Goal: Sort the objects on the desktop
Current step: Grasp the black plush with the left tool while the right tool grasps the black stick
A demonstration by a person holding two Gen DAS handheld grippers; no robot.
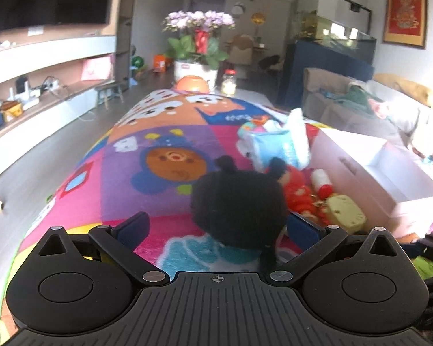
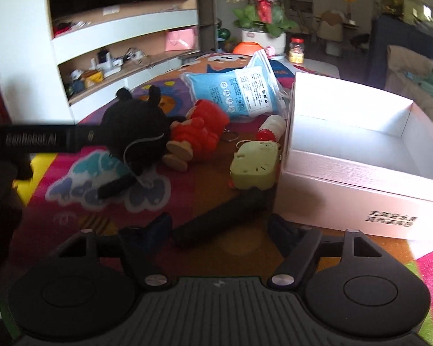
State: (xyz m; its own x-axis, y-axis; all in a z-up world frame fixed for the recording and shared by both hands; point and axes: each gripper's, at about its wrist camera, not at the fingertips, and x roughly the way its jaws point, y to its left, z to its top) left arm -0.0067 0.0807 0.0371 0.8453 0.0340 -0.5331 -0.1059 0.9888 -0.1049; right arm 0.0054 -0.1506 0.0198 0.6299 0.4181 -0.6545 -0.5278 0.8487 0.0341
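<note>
Basically, bench [image 1: 164, 127] is free at 10 o'clock; left gripper [image 1: 216, 227] jaws wide around black plush [image 1: 236, 199], right gripper [image 2: 219, 227] jaws apart astride a dark bar [image 2: 216, 219]; arm at 9 reads "GenRobot.AI".

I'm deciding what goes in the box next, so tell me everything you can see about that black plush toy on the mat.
The black plush toy is round, fuzzy and soft-looking, with two small knobs like ears on top and a thin pale cord looped at its lower side. It sits on the colourful mat, beside the red doll, seemingly touching it. In the left wrist view it lies between the open fingers of the left gripper, pads not clearly pressing.
</note>
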